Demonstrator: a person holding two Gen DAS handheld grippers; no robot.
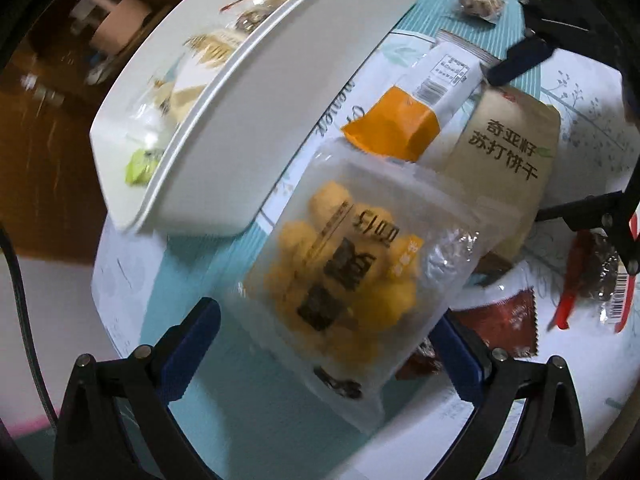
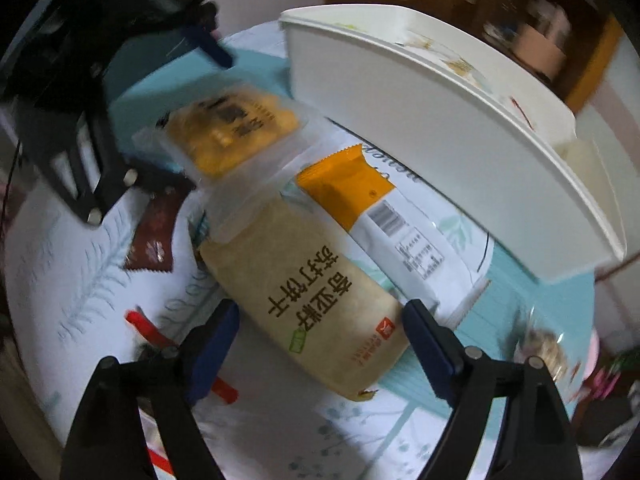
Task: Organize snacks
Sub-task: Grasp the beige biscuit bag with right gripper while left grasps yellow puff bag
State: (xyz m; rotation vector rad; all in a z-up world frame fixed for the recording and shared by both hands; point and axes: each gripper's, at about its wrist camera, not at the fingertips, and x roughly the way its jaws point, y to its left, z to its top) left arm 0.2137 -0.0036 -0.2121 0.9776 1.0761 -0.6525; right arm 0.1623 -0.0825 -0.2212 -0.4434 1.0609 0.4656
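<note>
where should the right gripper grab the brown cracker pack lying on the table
Across its narrow width near the end closest to the right gripper, coming down from above. The brown cracker pack lies flat on the table, long and slim enough to fit between the open fingers. Its far end is tucked under the clear bag of yellow snacks, so avoid that end.
</note>
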